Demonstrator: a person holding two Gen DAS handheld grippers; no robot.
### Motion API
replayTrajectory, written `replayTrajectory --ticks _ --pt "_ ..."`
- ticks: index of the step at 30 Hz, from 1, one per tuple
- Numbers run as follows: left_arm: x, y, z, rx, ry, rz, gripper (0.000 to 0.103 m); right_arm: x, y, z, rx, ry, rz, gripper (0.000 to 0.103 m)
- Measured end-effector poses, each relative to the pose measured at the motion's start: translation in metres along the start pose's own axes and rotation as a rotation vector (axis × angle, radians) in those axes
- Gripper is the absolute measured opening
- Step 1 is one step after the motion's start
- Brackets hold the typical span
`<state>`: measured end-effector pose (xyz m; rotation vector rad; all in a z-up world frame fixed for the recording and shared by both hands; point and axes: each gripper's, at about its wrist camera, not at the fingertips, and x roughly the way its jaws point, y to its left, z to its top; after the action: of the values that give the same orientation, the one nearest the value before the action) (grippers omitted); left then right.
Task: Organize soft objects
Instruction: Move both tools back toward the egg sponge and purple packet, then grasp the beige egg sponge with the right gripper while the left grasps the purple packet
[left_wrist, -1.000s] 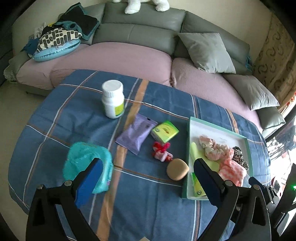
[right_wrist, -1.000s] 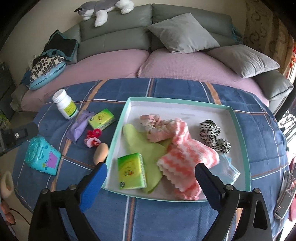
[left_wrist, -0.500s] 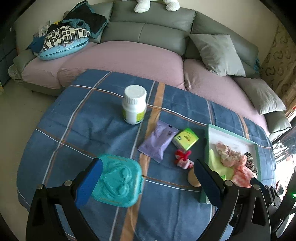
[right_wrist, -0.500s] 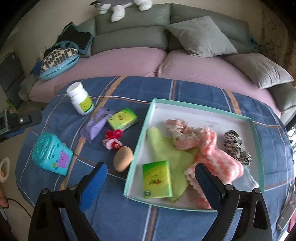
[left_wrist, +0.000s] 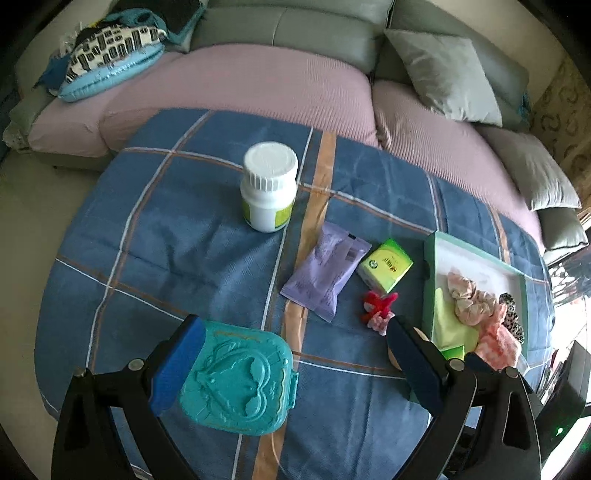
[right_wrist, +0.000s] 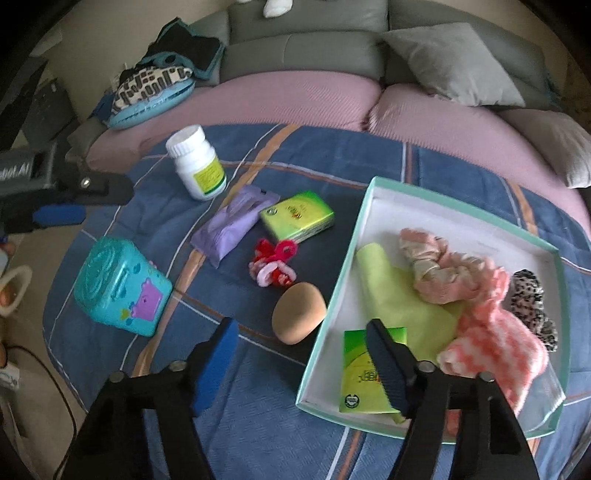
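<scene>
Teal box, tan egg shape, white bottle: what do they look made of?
Teal box: glossy moulded plastic, embossed lid. Tan egg shape: matte, no glare, probably foam sponge. White bottle: smooth hard plastic, ribbed cap, paper label.

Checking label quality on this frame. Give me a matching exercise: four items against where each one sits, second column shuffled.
Things:
1. white bottle
2. beige egg-shaped sponge
3. leopard-print scrunchie
4. teal plastic box

Places:
A. inside the tray, at its right side
B. on the blue blanket, just outside the tray's left wall
C. left end of the blanket, nearest the left gripper
D. far side of the blanket, near the sofa

Pairs: 1-D, 2-B, 3-A, 4-C
</scene>
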<state>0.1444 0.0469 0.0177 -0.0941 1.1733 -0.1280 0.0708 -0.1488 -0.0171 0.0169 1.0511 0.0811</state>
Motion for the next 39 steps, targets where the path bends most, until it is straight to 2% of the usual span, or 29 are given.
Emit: replayTrajectory --ticks 4,6,10,12,15,17,21,25,39 --pt "0.015 -0.001 0.006 -0.006 0.041 0.001 0.098 0.01 0.003 0.0 -0.027 0.018 0.023 0.061" --pt "0.021 -0.001 0.006 -0.004 0.052 0.004 0.098 0.012 0.005 0.001 -0.048 0.016 0.033 0.05" --pt "0.031 -0.002 0.007 -0.001 0.074 0.003 0.098 0.02 0.004 0.002 -0.046 0.033 0.053 0.048" --pt "0.034 -0.003 0.007 0.004 0.079 0.001 0.098 0.023 0.003 0.001 -0.039 0.04 0.056 0.039" --pt "0.04 -0.005 0.007 0.009 0.086 0.001 0.098 0.027 0.003 -0.001 -0.033 0.048 0.075 0.036" --pt "0.042 -0.005 0.008 0.009 0.089 0.0 0.098 0.028 0.003 -0.002 -0.03 0.051 0.082 0.03" --pt "0.046 -0.006 0.009 0.012 0.095 -0.004 0.098 0.029 -0.001 -0.003 -0.008 0.049 0.089 0.026" --pt "0.047 -0.004 0.008 0.01 0.095 -0.003 0.098 0.027 -0.01 0.001 0.007 0.036 0.051 0.026" --pt "0.056 -0.006 0.013 0.036 0.117 0.014 0.098 0.033 -0.014 0.003 0.023 0.048 0.028 0.027"
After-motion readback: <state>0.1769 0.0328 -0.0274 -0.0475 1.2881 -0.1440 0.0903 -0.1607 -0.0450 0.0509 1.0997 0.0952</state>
